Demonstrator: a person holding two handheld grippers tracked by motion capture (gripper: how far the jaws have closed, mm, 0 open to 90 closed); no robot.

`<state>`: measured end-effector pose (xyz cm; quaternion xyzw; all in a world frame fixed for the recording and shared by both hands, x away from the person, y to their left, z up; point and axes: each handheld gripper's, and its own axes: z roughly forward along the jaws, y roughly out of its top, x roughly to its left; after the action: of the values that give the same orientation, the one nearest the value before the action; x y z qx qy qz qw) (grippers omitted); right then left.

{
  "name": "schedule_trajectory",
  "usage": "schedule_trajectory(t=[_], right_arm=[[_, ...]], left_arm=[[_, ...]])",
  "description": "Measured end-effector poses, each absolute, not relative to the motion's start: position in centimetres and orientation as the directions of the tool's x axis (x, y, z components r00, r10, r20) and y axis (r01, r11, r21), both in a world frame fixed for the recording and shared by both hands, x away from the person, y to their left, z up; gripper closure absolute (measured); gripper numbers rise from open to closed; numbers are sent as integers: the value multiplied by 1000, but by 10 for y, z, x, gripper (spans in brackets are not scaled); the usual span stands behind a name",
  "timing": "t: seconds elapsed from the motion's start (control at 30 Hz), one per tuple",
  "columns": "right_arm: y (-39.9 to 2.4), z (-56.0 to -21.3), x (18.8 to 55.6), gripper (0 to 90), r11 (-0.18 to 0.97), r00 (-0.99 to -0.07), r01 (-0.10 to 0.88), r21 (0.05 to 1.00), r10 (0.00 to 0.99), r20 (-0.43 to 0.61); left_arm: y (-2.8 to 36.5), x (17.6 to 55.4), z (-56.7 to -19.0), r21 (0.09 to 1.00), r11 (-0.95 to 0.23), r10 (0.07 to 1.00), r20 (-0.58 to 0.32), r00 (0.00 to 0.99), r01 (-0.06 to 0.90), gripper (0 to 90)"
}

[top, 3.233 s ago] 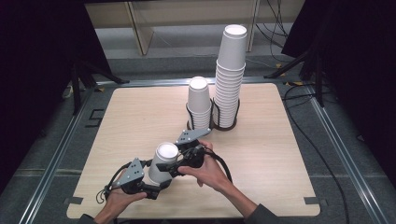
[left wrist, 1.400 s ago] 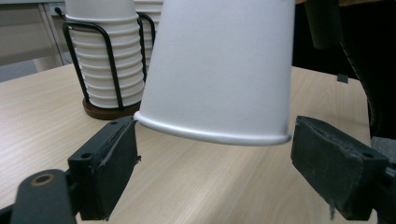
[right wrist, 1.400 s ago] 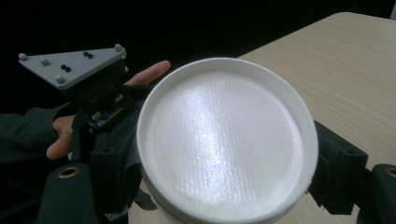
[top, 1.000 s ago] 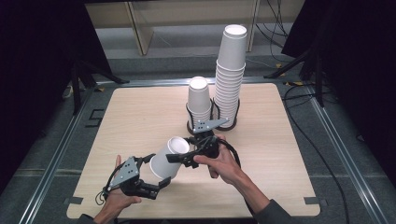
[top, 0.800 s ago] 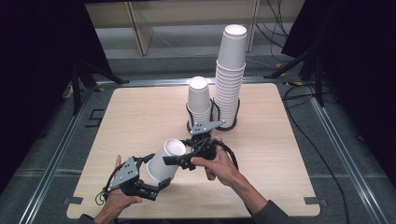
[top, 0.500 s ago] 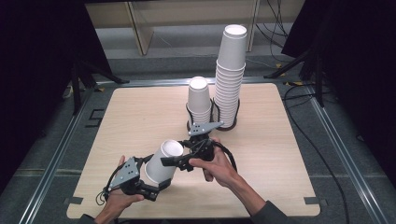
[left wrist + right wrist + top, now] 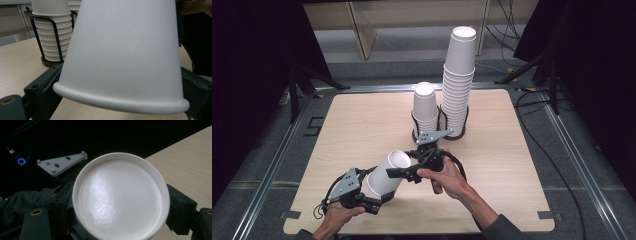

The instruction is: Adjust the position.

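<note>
A white paper cup [image 7: 384,179] hangs tilted above the front left of the wooden table [image 7: 362,125], held between both grippers. My left gripper [image 7: 377,192] comes from the lower left. Its jaws sit on either side of the cup's rolled rim [image 7: 120,102] and have just been closing on it. My right gripper [image 7: 401,169] reaches in from the right. In the right gripper view the cup's round base [image 7: 120,200] sits between its two jaws, which touch it on both sides. A grey three-cornered plate [image 7: 61,163] of the left gripper shows behind the cup.
A black wire holder [image 7: 439,131] stands at mid-table. It holds a short stack of white cups [image 7: 424,107] and a tall one [image 7: 459,75]. A stack in the holder [image 7: 51,37] also shows in the left gripper view. Cables and dark stands lie beyond the metal frame.
About three seconds ago the cup stood upright; now it slants with its base up and to the right. Over the last second the cup sank slightly; both hands stayed put.
</note>
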<state>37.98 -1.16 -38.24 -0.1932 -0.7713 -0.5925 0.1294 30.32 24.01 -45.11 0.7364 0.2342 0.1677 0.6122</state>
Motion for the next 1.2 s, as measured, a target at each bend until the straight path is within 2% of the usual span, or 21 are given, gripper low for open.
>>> schedule_trajectory(t=[0.33,0.47,0.63,0.77,0.83,0.97,1.0,1.03,1.17,1.2], right_arm=[[-12,-382,380,218,258,-895,445,858,145,421],[-14,-376,377,163,329,-921,389,861,178,347],[-20,-366,377,157,435,-955,289,853,191,226],[-27,-363,375,158,524,-962,269,808,193,195],[-29,-362,375,159,562,-975,212,800,171,139],[-27,-363,371,159,609,-982,186,771,142,125],[-27,-363,368,159,621,-977,214,755,155,149],[-25,-364,370,160,627,-984,178,758,128,125],[-18,-371,367,161,669,-989,151,728,100,113],[-17,-372,364,163,683,-983,181,707,114,143]], left_arm=[[242,303,-449,973,-177,545,-28,838,147,133],[243,304,-449,963,-221,546,-10,838,155,138],[240,303,-451,950,-272,528,14,849,153,141],[235,301,-454,937,-322,510,49,859,138,146],[235,300,-453,921,-365,506,77,859,133,147],[232,300,-455,914,-384,489,83,868,128,147],[233,299,-455,907,-401,485,94,869,126,147],[232,299,-455,909,-396,481,86,873,128,147],[231,298,-454,897,-426,471,111,875,115,147],[231,297,-453,889,-443,467,114,877,120,147]])
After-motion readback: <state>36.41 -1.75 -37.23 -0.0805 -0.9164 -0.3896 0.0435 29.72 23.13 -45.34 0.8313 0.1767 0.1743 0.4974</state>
